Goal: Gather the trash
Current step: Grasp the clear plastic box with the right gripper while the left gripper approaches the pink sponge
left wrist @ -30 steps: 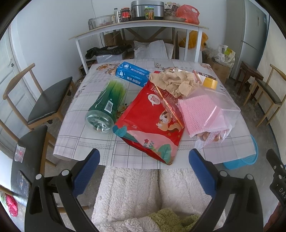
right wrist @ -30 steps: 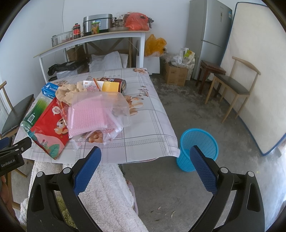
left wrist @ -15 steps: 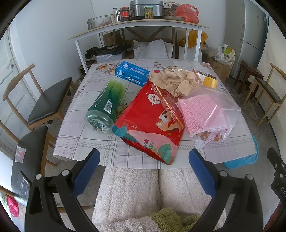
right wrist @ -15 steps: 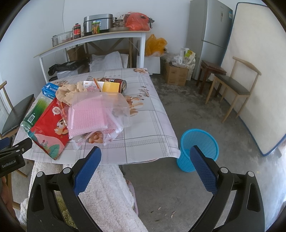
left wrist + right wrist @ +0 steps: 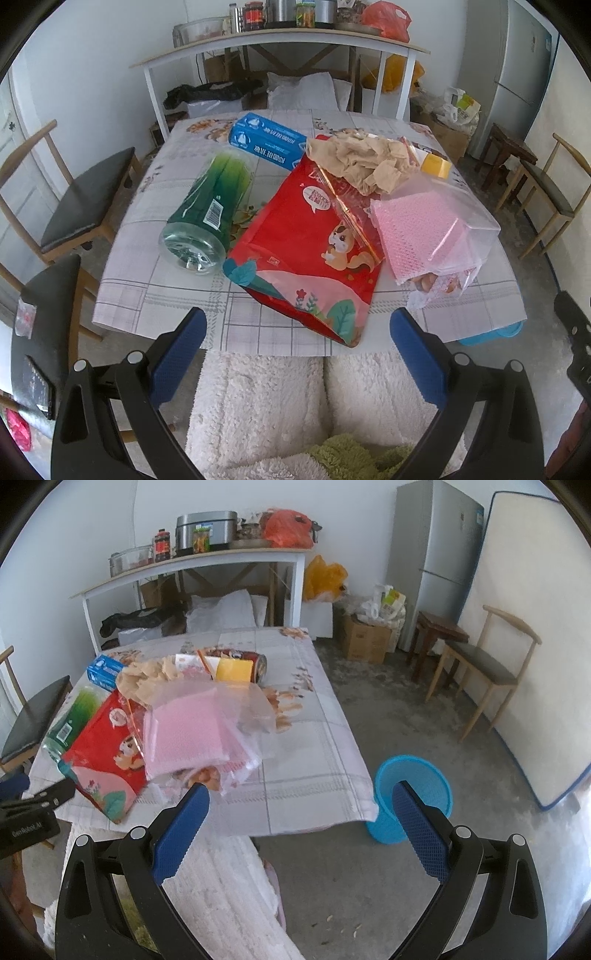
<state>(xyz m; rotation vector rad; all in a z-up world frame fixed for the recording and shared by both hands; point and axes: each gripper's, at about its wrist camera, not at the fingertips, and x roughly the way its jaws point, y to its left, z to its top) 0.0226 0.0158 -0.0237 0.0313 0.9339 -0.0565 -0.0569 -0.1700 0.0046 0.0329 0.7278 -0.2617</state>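
Trash lies on the table: a green plastic bottle on its side, a red snack bag, crumpled brown paper, a clear bag with pink sheets and a blue box. My left gripper is open and empty, in front of the table's near edge. My right gripper is open and empty, near the table's front right corner; the pink bag lies just beyond its left finger. A blue waste basket stands on the floor right of the table.
A can with a yellow lid lies behind the trash pile. Chairs stand left of the table and at the right wall. A white shelf table with pots, a fridge and a mattress line the walls.
Both grippers have moved slightly forward toward the table. The right gripper now sits closer to the pink bag. Nothing was taken hold of.
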